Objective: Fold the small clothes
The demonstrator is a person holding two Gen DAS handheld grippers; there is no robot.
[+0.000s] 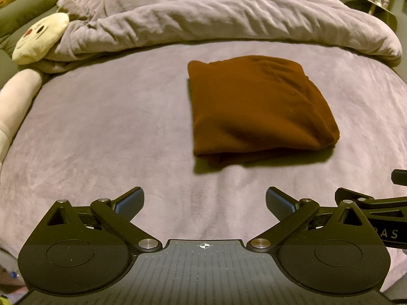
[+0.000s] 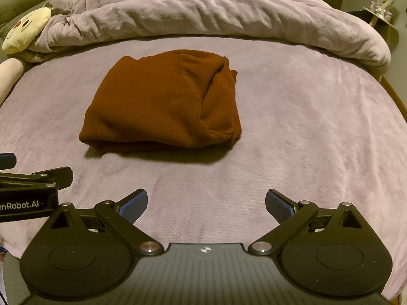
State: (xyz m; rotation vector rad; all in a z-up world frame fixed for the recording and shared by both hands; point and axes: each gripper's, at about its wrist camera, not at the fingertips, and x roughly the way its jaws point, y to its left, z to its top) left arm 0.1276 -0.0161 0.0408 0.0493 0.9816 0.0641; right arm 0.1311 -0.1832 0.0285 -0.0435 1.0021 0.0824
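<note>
folded brown garment on bed, both tongs spread and empty

the brown garment (image 1: 259,106) lay folded into a compact, roughly rectangular bundle on the bed (image 1: 101,132), on the flat mauve plush cover. it sat near the middle of the bed's width, well clear of the near edge and just short of the rumpled duvet (image 1: 216,17) heaped across the far side. the folded edge faced the near edge of the bed, with layers visible along it. in the right wrist view a seam and some bunched folds showed on the garment's right side.

the left tongs (image 1: 204,202) were spread wide, blue pads apart, nothing between them. they were held over the cover near the bed's near edge, apart from the garment, which lay ahead and slightly to their right.

the right tongs (image 2: 206,203) were likewise spread wide and empty, held over the cover near the near edge. the garment lay ahead and to their left, not touched.

each tool's body showed at the edge of the other's view, so the two were side by side.

a cream plush toy (image 1: 40,38) with a printed face lay at the far left corner of the bed, touching the duvet. a pale bolster (image 1: 15,101) ran along the left edge.
</note>
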